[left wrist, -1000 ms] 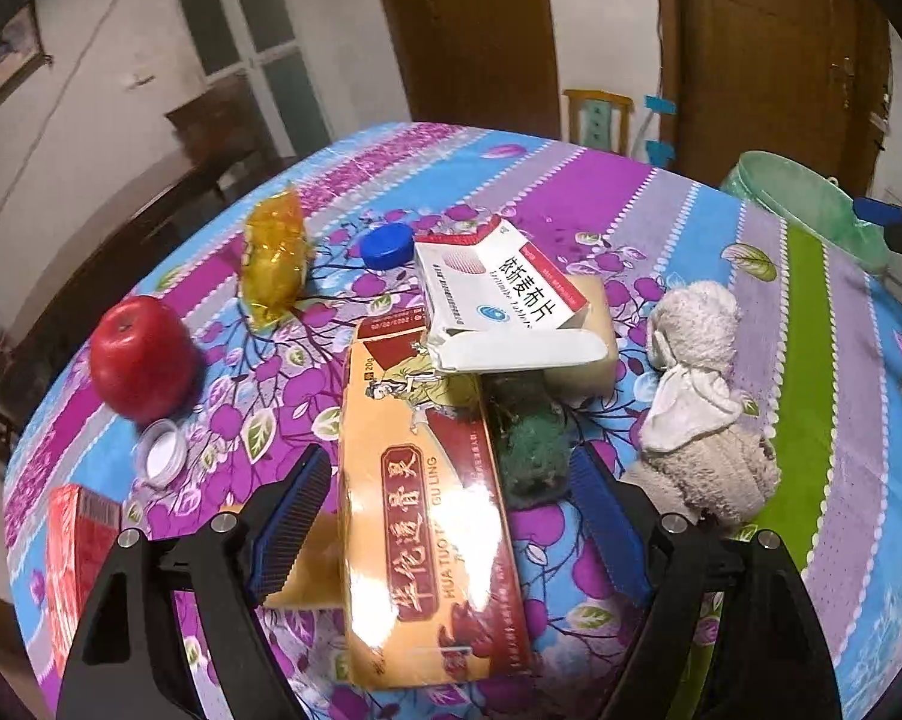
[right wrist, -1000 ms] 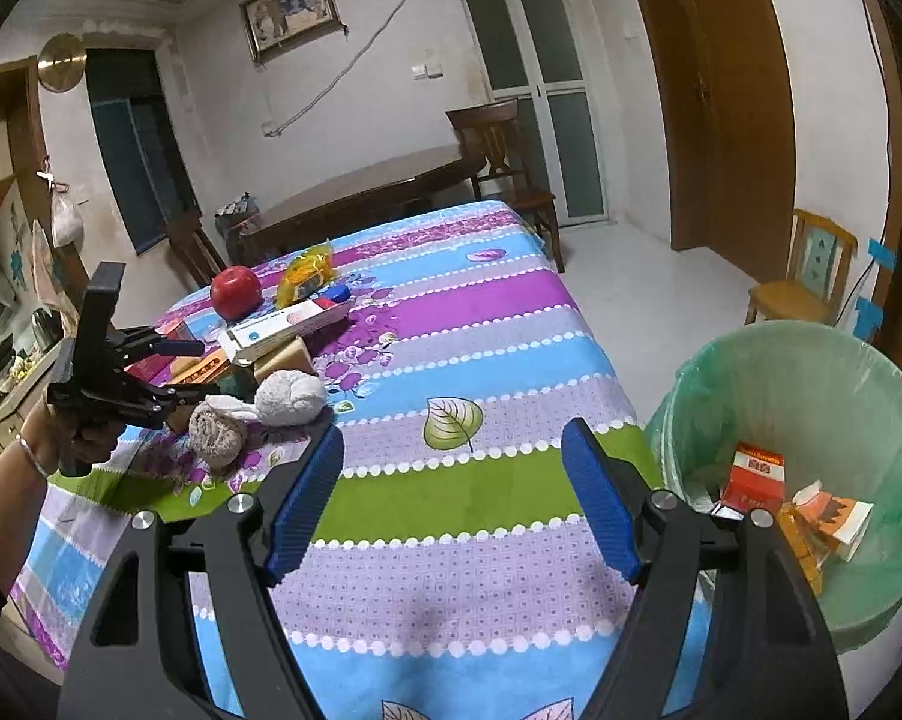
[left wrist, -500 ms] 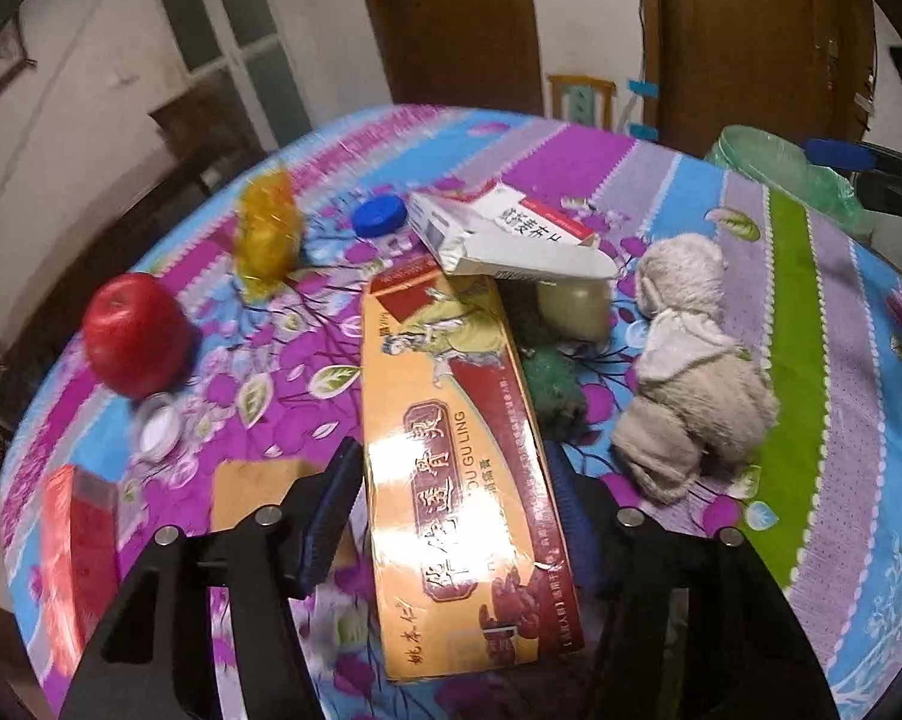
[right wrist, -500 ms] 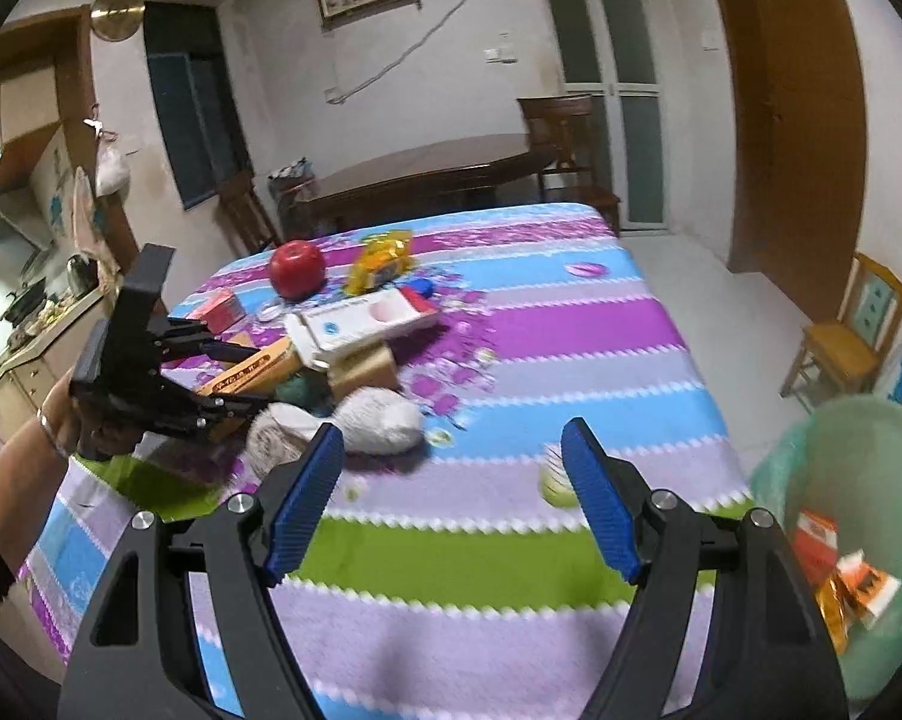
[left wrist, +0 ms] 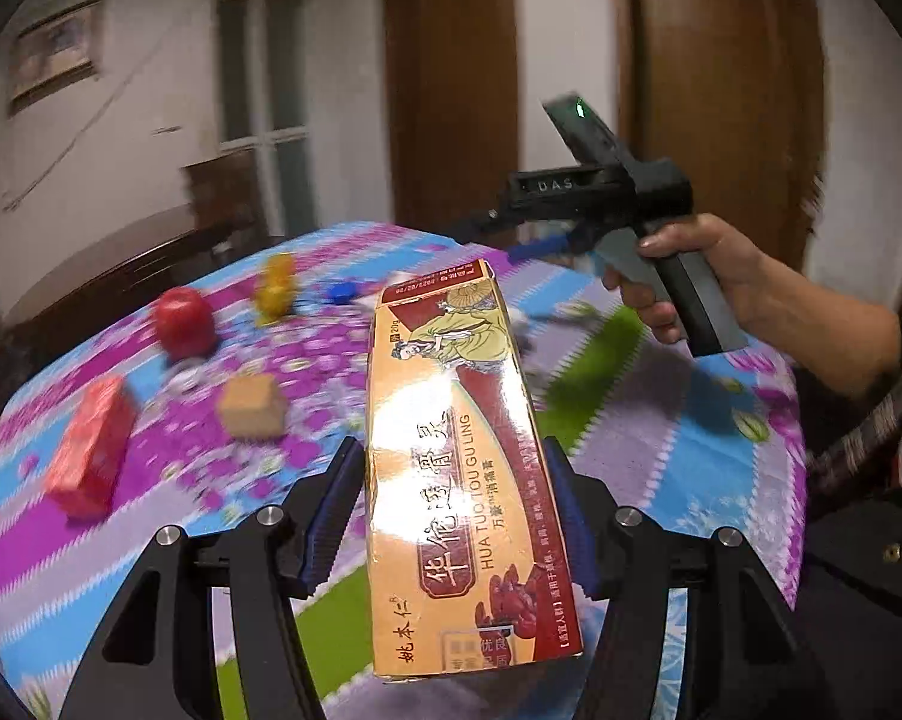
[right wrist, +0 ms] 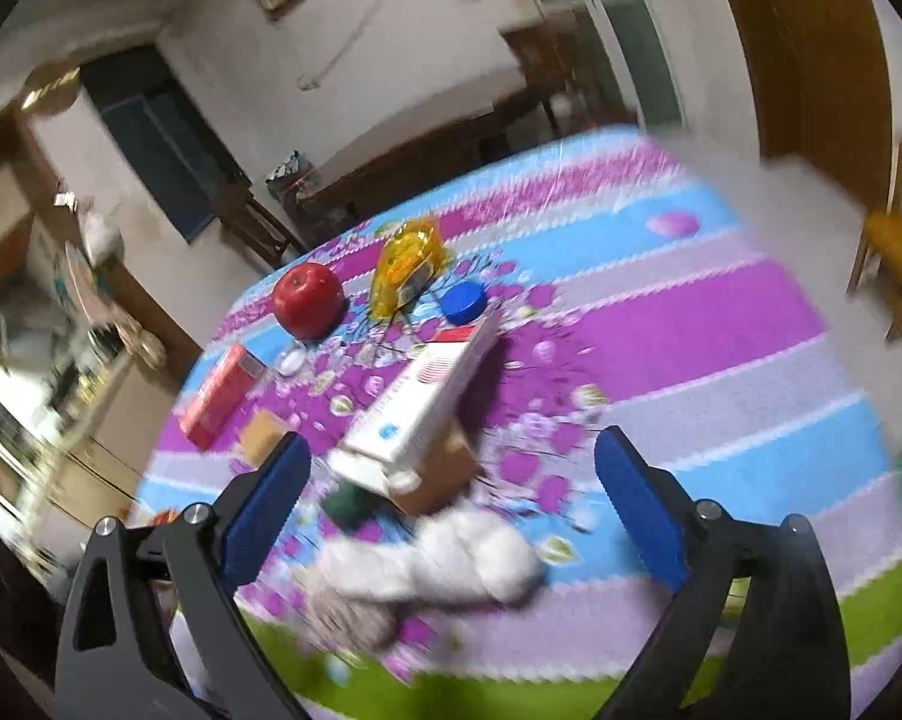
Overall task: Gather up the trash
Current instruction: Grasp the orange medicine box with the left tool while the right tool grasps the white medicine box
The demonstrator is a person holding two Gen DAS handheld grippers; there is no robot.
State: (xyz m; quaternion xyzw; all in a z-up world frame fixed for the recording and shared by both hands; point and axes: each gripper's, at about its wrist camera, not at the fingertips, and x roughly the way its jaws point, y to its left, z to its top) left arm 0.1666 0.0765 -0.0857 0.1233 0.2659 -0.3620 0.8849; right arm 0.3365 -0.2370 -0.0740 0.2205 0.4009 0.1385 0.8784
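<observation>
Our left gripper [left wrist: 454, 504] is clamped on a long, flat cardboard medicine box [left wrist: 457, 468], its glossy orange and dark red face printed with Chinese characters and "HUA TUO TOU GU LING"; the ribbed blue pads press its two long edges, and the box juts forward past the fingertips, lifted clear of the tablecloth [left wrist: 661, 420]. That cloth is a slick striped sheet in purple, blue and green with a leaf and flower print. Left of the held box and further ahead sit a round shiny red apple [left wrist: 183, 321], a small tan cardboard cube [left wrist: 252, 405] and a red rectangular carton [left wrist: 90, 447], all blurred. Ahead and to the right we see our right hand [left wrist: 685, 276] wrapped around the black handle of the other tool. Our right gripper [right wrist: 451, 510] stands wide apart with nothing between its blue pads; between and just ahead of them lie a soft, fuzzy whitish plush toy [right wrist: 426, 570] and a white medicine carton [right wrist: 420, 408] propped on a brown box [right wrist: 444, 471]. Further ahead lie a blue bottle cap [right wrist: 463, 302] and a crinkled yellow wrapper [right wrist: 405, 261].
</observation>
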